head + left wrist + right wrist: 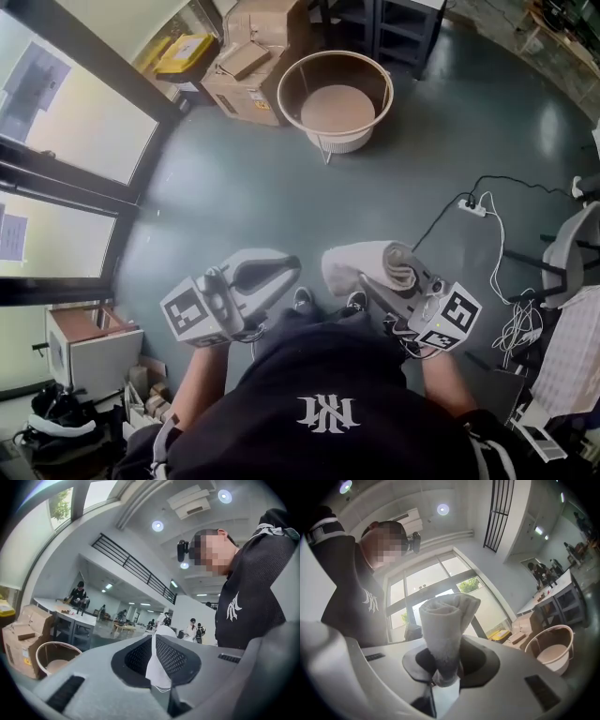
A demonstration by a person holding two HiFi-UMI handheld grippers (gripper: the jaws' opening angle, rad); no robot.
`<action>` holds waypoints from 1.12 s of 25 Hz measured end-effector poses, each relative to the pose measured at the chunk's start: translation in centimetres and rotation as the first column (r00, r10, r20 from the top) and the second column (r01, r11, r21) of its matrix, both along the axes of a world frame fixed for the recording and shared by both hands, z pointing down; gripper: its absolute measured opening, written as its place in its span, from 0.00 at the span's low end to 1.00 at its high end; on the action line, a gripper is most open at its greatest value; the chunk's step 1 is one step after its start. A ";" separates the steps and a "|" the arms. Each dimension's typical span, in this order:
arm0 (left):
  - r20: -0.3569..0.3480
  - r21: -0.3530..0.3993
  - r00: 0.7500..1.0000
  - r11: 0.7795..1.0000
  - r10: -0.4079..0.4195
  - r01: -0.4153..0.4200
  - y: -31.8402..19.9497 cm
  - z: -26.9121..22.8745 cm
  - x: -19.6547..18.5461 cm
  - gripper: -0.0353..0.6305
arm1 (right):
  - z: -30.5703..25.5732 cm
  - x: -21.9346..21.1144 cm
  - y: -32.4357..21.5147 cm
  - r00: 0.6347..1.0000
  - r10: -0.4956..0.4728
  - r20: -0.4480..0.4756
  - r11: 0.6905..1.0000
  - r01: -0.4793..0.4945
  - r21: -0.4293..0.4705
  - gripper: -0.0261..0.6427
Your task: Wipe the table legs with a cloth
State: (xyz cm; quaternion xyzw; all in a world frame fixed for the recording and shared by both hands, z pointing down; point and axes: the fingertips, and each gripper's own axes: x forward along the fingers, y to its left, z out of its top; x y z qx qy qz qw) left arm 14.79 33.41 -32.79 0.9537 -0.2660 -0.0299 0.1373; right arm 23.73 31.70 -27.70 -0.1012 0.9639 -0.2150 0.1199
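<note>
Right gripper [389,281] is clamped on the rolled off-white terry cloth [361,262], with the roll lying 9-to-3. Left gripper [277,272] is pinched closed, nothing in it. The round white-rimmed table with a tan top [384,94] sits at 12 o'clock, well apart. Its thin white legs [324,152] look slightly nearer the cloth side, I'd say.

White rolled cloth [443,630], clamped in right gripper [446,668]

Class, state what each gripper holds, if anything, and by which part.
Right gripper: rolled white cloth, pinched at one end. Left gripper: jaws together, nothing evidently held.
</note>
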 end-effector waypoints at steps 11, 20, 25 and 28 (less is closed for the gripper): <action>-0.171 0.045 0.967 0.981 0.191 -0.186 -0.4 0.8 -3.1 0.06 | -2.5 -5.0 2.5 0.985 0.095 -0.142 0.995 -0.091 0.038 0.15; -0.204 0.023 0.891 0.912 0.405 -0.409 5.4 2.7 -7.0 0.06 | -2.9 -9.5 1.0 0.961 0.120 -0.249 0.992 -0.105 0.076 0.15; -0.165 -0.010 0.882 0.893 0.442 -0.450 6.6 3.7 -5.5 0.06 | -2.6 -9.1 1.1 0.958 0.106 -0.265 0.993 -0.091 0.071 0.15; -0.192 0.008 0.870 0.887 0.455 -0.462 6.2 3.6 -4.6 0.06 | -2.0 -8.8 1.2 0.954 0.095 -0.284 0.994 -0.074 0.085 0.15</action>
